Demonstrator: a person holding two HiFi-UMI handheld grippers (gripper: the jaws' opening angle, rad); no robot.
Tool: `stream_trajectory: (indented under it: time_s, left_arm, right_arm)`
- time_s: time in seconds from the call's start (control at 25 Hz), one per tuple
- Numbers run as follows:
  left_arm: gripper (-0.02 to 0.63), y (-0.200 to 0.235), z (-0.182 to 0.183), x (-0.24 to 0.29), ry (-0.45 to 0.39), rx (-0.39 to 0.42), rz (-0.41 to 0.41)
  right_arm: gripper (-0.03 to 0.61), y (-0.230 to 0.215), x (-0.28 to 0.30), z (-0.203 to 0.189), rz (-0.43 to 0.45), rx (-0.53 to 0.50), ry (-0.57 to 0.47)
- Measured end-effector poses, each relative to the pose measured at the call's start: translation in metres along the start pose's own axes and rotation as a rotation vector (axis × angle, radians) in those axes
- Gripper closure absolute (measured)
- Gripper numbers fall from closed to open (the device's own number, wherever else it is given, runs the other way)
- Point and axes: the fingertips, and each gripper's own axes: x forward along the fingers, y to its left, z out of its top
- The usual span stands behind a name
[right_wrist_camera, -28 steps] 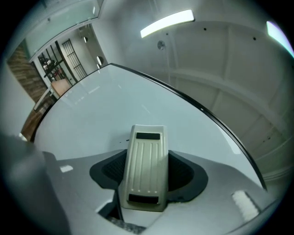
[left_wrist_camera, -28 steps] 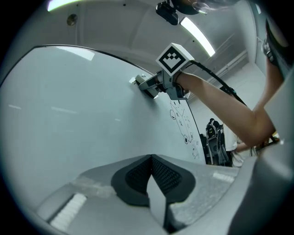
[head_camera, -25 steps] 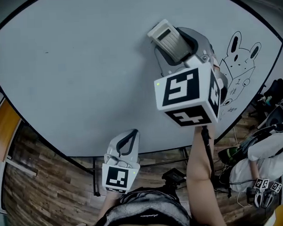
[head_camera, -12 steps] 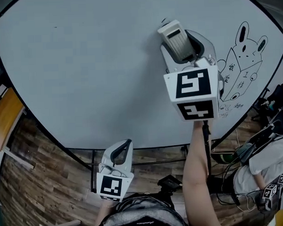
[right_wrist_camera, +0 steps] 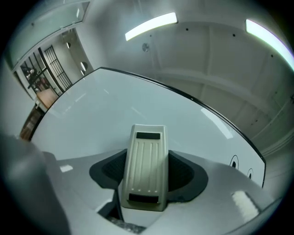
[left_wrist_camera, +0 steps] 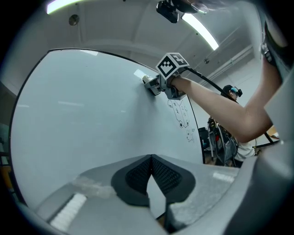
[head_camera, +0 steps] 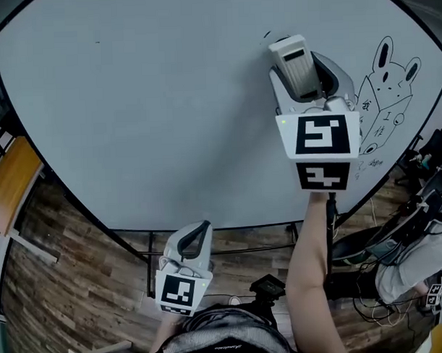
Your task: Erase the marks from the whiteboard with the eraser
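Observation:
A big whiteboard (head_camera: 146, 117) fills the head view. Black drawn marks (head_camera: 383, 94), a rabbit on a box with small writing, sit at its right side. My right gripper (head_camera: 298, 72) is shut on a cream ribbed eraser (head_camera: 295, 63), held against the board just left of the marks. In the right gripper view the eraser (right_wrist_camera: 145, 165) lies between the dark pads and the rabbit's ears (right_wrist_camera: 241, 166) show at the right edge. My left gripper (head_camera: 194, 240) hangs low by the board's bottom edge, jaws closed on nothing. The left gripper view shows its pads (left_wrist_camera: 151, 176) touching and the marks (left_wrist_camera: 181, 114) far off.
A wooden floor (head_camera: 58, 286) lies below the board. The board's black stand legs (head_camera: 148, 265) show under its lower edge. Cables and dark gear (head_camera: 410, 216) sit at the right, where a person in a white top stands. An orange desk edge (head_camera: 15, 179) is at the left.
My right gripper has carried the eraser to the right across the board, closer to the rabbit drawing. The left gripper has stayed low and nearly still.

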Motion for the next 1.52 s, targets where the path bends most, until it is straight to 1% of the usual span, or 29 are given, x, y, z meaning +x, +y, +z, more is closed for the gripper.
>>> stream_trajectory:
  time_s: [0.08, 0.2, 0.28, 0.32, 0.4, 0.48, 0.52, 0.6, 0.72, 0.76, 0.8, 0.84, 0.92, 0.96, 1.0, 1.04, 1.16, 1.2, 1.24, 1.32, 1.4, 1.44, 1.52]
  left_arm:
    - [0.609, 0.003, 0.014, -0.001, -0.011, -0.010, -0.007]
    - [0.609, 0.011, 0.038, -0.007, -0.038, -0.055, 0.008]
    - [0.609, 0.022, 0.046, -0.008, -0.047, -0.045, 0.030]
    - [0.609, 0.027, 0.047, -0.008, -0.050, -0.026, 0.037]
    - [0.609, 0.033, 0.045, -0.009, -0.052, 0.012, 0.039]
    - [0.609, 0.034, 0.042, -0.010, -0.042, 0.005, 0.036]
    - [0.609, 0.033, 0.041, -0.010, -0.038, -0.008, 0.034]
    - [0.609, 0.032, 0.042, -0.008, -0.039, -0.008, 0.022]
    - [0.609, 0.028, 0.044, 0.000, -0.042, 0.017, -0.007]
    - [0.609, 0.026, 0.045, 0.003, -0.044, 0.016, -0.017]
    - [0.609, 0.024, 0.046, 0.006, -0.047, 0.015, -0.026]
    - [0.609, 0.024, 0.047, 0.008, -0.050, 0.015, -0.033]
    - [0.609, 0.022, 0.048, 0.013, -0.052, 0.001, -0.042]
    - [0.609, 0.021, 0.047, 0.015, -0.051, -0.008, -0.050]
    - [0.609, 0.019, 0.047, 0.017, -0.048, -0.007, -0.062]
    - [0.609, 0.016, 0.046, 0.019, -0.043, -0.003, -0.075]
    - [0.609, 0.010, 0.043, 0.019, -0.035, 0.024, -0.104]
    - [0.609, 0.010, 0.041, 0.020, -0.037, 0.017, -0.104]
    - [0.609, 0.011, 0.039, 0.020, -0.036, -0.010, -0.098]
    - [0.609, 0.012, 0.029, 0.025, -0.024, -0.078, -0.082]
    - [0.609, 0.013, 0.019, 0.033, -0.021, -0.090, -0.076]
    - [0.609, 0.014, 0.012, 0.037, -0.021, -0.081, -0.072]
    - [0.609, 0.014, -0.002, 0.041, -0.013, -0.054, -0.068]
  right_arm:
    - [0.313, -0.006, 0.006, 0.004, 0.001, 0.004, 0.036]
    - [0.313, -0.015, 0.012, 0.005, 0.046, 0.042, 0.125]
    - [0.313, -0.014, 0.015, 0.008, 0.077, 0.045, 0.170]
    - [0.313, -0.010, 0.016, 0.011, 0.088, 0.030, 0.182]
    - [0.313, 0.005, 0.019, 0.016, 0.109, -0.031, 0.197]
    - [0.313, 0.026, 0.020, 0.018, 0.126, -0.110, 0.216]
    - [0.313, 0.032, 0.019, 0.016, 0.131, -0.131, 0.225]
    - [0.313, 0.029, 0.018, 0.009, 0.122, -0.122, 0.240]
    - [0.313, 0.000, 0.018, -0.004, 0.056, -0.073, 0.261]
    - [0.313, -0.002, 0.018, -0.005, 0.050, -0.064, 0.256]
    - [0.311, 0.004, 0.018, -0.004, 0.058, -0.076, 0.248]
    - [0.311, 0.019, 0.019, -0.002, 0.081, -0.118, 0.241]
    - [0.311, 0.059, 0.020, 0.003, 0.156, -0.236, 0.228]
    - [0.310, 0.070, 0.019, 0.004, 0.180, -0.272, 0.221]
    - [0.310, 0.070, 0.018, 0.002, 0.185, -0.270, 0.216]
    - [0.311, 0.059, 0.016, -0.003, 0.173, -0.229, 0.215]
    - [0.311, 0.004, 0.009, -0.023, 0.110, -0.030, 0.208]
    - [0.312, -0.005, 0.008, -0.027, 0.095, 0.006, 0.195]
    - [0.311, -0.003, 0.006, -0.031, 0.084, 0.004, 0.187]
    - [0.311, 0.026, 0.002, -0.041, 0.088, -0.074, 0.194]
    - [0.310, 0.064, -0.005, -0.058, 0.106, -0.139, 0.196]
    - [0.311, 0.078, -0.009, -0.067, 0.107, -0.128, 0.174]
    - [0.311, 0.092, -0.019, -0.087, 0.092, -0.040, 0.112]
